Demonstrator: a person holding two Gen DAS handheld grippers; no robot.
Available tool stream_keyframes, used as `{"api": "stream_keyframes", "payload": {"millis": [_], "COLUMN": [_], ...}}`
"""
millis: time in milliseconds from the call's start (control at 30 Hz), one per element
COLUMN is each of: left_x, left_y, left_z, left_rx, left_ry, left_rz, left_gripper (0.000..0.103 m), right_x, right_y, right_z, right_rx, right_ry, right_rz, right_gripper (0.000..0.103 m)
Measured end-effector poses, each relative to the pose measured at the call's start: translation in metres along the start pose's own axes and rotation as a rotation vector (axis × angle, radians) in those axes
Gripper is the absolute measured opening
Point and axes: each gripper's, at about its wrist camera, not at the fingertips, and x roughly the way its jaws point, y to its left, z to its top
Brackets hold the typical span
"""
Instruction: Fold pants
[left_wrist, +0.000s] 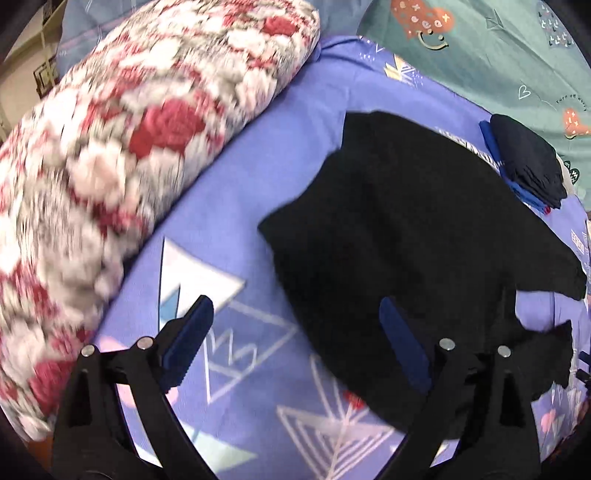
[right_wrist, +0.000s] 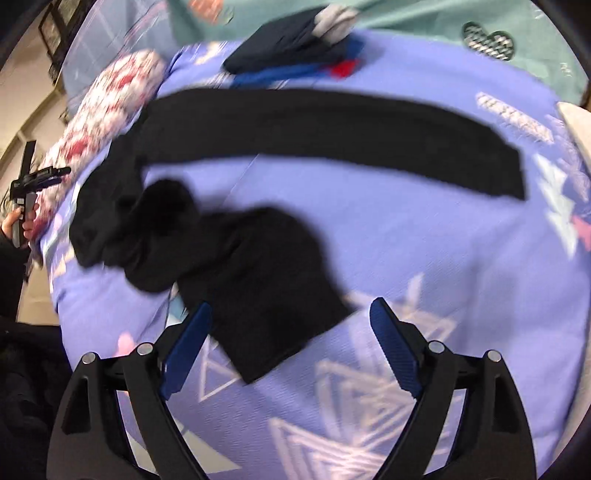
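Because one leg lies stretched flat toward twelve o'clock while the other sits bunched toward seven in the right wrist view, the limp black fabric pants (right_wrist: 295, 125) look spread for a lengthwise fold not yet made, resting on the purple bedsheet with white triangle prints (right_wrist: 424, 258). Both tools hang released above it: the right gripper (right_wrist: 290, 347) has its jaws wide over the crumpled leg's hem, and the left gripper (left_wrist: 295, 347) gapes beside the waist end. At ten o'clock the red-and-white floral rolled blanket (left_wrist: 129, 147) borders the workspace, probably pushed aside.
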Motion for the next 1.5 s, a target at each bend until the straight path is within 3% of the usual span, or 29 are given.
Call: {"api": "stream_keyframes", "payload": {"millis": [67,167,233,267,300,433,633,767,833,900,1000,1100,1233,1400,1500], "left_x": [-0.018,-0.064,-0.095,-0.107,-0.114,-0.127,-0.119,-0.110,-0.105,-0.096,-0.070,-0.033,0.008,0.056,0.076], "left_y": [0.012,0.031,0.046,0.055,0.061,0.076,0.052,0.032,0.027,0.025,0.023,0.019,0.011,-0.001,-0.013], "left_z": [-0.012,-0.025,-0.031,-0.033,-0.032,-0.023,-0.011,-0.014,-0.018,-0.021,-0.024,-0.021,-0.014,-0.005,0.002], "left_rx": [-0.021,-0.019,-0.009,-0.017,-0.029,-0.076,-0.059,-0.022,-0.011,-0.017,-0.044,-0.076,-0.130,-0.182,-0.192], "left_ry": [-0.011,-0.066,-0.087,-0.089,-0.086,-0.090,-0.081,-0.055,-0.041,-0.018,0.036,0.093,0.125,0.161,0.153], "left_rz": [-0.006,0.008,0.042,0.057,0.057,0.054,-0.007,-0.032,-0.050,-0.075,-0.117,-0.145,-0.152,-0.171,-0.177], "left_gripper": [0.091,0.091,0.092,0.092,0.092,0.092,0.092,0.092,0.092,0.093,0.093,0.093,0.093,0.092,0.093], "right_x": [0.014,0.029,0.026,0.024,0.022,-0.011,-0.124,-0.165,-0.158,-0.137,-0.115,-0.114,-0.114,-0.105,-0.094], "right_y": [0.010,0.015,0.019,0.019,0.017,0.007,-0.007,-0.012,-0.019,-0.040,-0.073,-0.095,-0.100,-0.087,-0.083], "right_z": [-0.003,-0.004,-0.004,-0.002,-0.001,0.012,0.024,-0.005,-0.021,-0.044,-0.077,-0.094,-0.095,-0.098,-0.096], "right_rx": [-0.014,-0.016,-0.022,-0.025,-0.014,-0.002,-0.046,-0.157,-0.180,-0.151,-0.009,0.177,0.315,0.394,0.446], "right_ry": [0.026,0.060,0.029,0.019,0.012,-0.121,-0.489,-0.661,-0.636,-0.553,-0.475,-0.475,-0.464,-0.419,-0.386], "right_rz": [-0.036,-0.065,-0.060,-0.071,-0.048,-0.118,-0.307,-0.454,-0.502,-0.530,-0.532,-0.441,-0.293,-0.192,-0.139], "right_gripper": [0.088,0.077,0.048,0.021,0.013,0.010,0.009,0.009,0.010,0.010,0.013,0.047,0.053,0.074,0.074]}}
